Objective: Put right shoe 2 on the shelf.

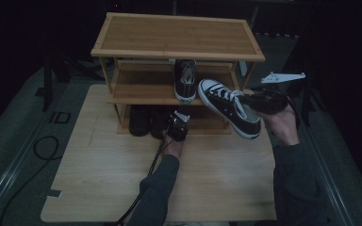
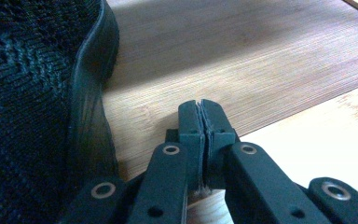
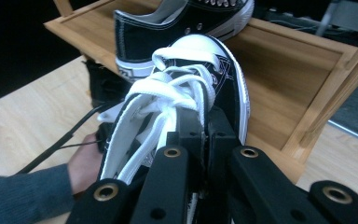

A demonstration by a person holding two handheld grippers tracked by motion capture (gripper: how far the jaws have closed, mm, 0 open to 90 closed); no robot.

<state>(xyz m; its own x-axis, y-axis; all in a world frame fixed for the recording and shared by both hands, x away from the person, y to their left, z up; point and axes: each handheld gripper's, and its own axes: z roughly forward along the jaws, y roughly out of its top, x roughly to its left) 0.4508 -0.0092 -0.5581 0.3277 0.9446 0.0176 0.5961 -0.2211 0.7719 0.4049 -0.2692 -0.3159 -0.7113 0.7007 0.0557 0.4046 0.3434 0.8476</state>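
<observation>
Sneaker airborne right of shoe rack, near middle shelf, right hand-held gripper pinching its side wall. Left hand-held gripper pressed together, empty. Risk: thin-edge grip slips, sneaker tips, drops onto table.

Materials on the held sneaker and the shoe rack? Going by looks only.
Held sneaker: black woven upper, likely canvas, matte; the glossy white toe cap and sole band look like rubber; flat white laces look like cotton. Shoe rack: light slatted boards with fine straight grain, probably bamboo, satin finish.
</observation>
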